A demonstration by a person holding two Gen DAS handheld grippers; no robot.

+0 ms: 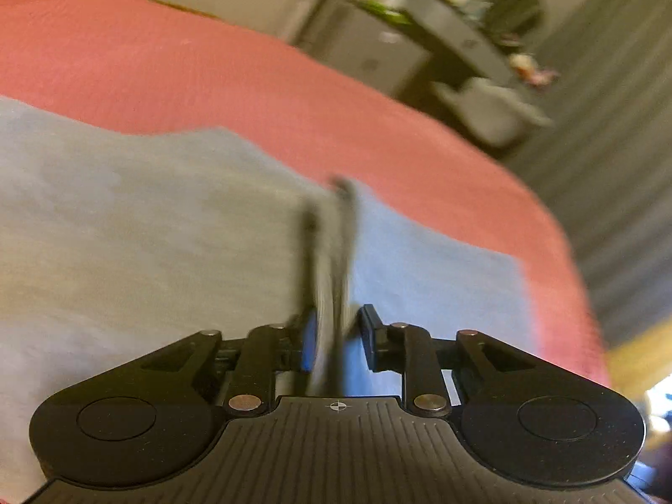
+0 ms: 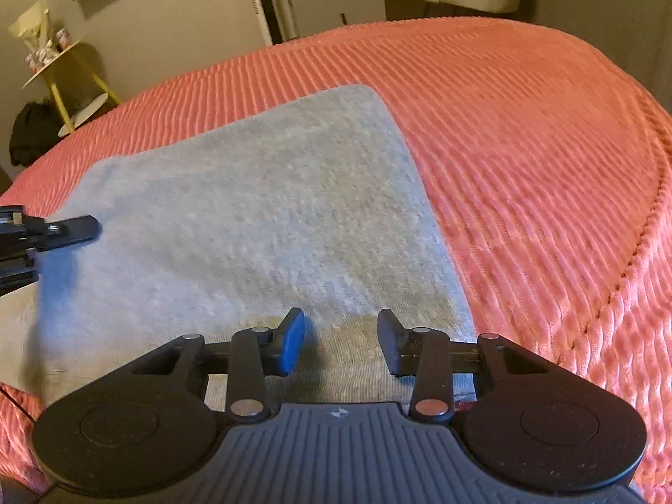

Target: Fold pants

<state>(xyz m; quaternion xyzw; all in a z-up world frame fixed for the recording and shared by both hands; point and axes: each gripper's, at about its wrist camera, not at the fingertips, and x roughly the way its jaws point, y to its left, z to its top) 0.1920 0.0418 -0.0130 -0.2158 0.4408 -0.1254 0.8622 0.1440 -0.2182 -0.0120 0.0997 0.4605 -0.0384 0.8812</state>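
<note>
Coral ribbed bed (image 2: 525, 134), grey pants (image 2: 260, 210) flat

Pants (image 2: 260, 210) pale grey, flecked. Bedspread (image 2: 525, 134) coral pink, ribbed stripes. Gripper pads (image 2: 292, 340) blue on black.

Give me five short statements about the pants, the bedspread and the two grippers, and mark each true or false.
1. The pants are grey. True.
2. The bedspread is blue. False: it is coral pink and ribbed.
3. The right gripper clamps the cloth. False: its jaws stand apart above the pants, nothing between the pads.
4. The left gripper shows at the left edge of the right wrist view. True.
5. The pants hang off the bed. False: they lie flat on the bedspread.
</note>
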